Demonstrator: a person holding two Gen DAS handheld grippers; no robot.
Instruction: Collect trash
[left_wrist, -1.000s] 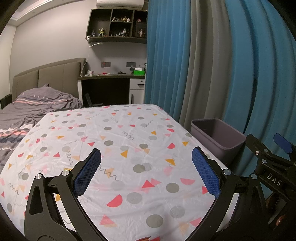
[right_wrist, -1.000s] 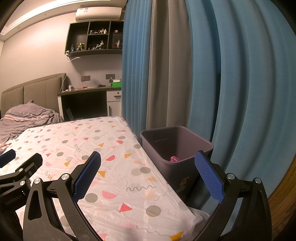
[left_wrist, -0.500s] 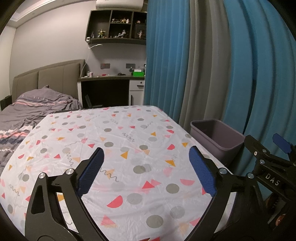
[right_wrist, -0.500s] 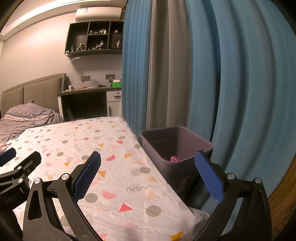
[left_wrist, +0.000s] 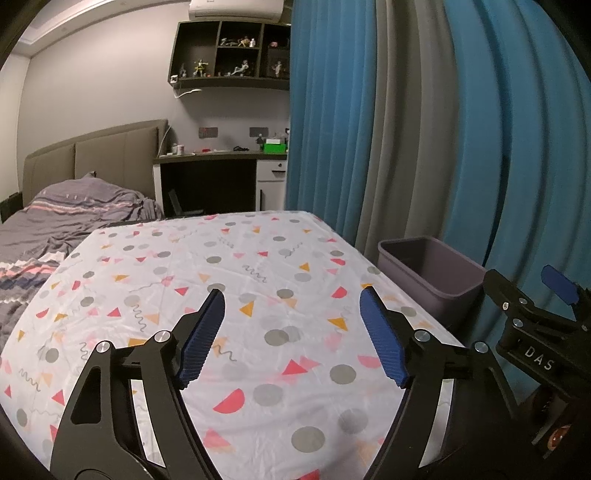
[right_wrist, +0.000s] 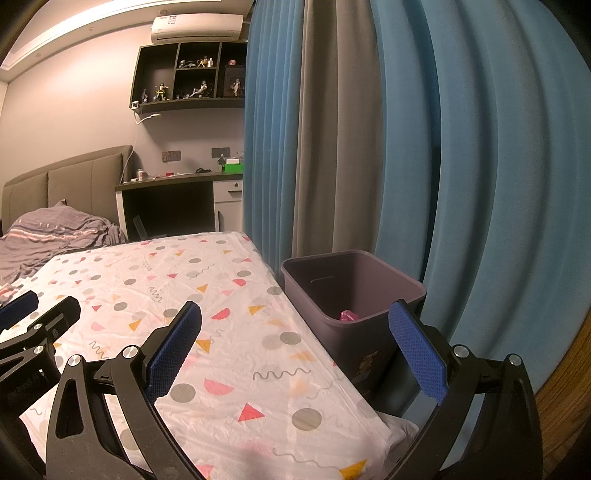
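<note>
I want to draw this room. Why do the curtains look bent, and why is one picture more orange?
Left wrist view: the fisheye lens bows the blue curtains and darkens the corners; colours look cool and grey. Right wrist view: same bending, but a warm orange tint washes the patterned tablecloth and wall; the bin stays sharp, its inside shadowy.

Tongs: two, left tongs (left_wrist: 291, 341) and right tongs (right_wrist: 295, 350).
Worktop (right_wrist: 229, 332) with patterned cover: one.
Purple bin (right_wrist: 354, 291): one.
Pink trash piece (right_wrist: 348, 316) inside the bin: one.
Bed (left_wrist: 55, 221): one.
Wall shelf unit (left_wrist: 229, 55): one.
Air conditioner (right_wrist: 197, 27): one.
</note>
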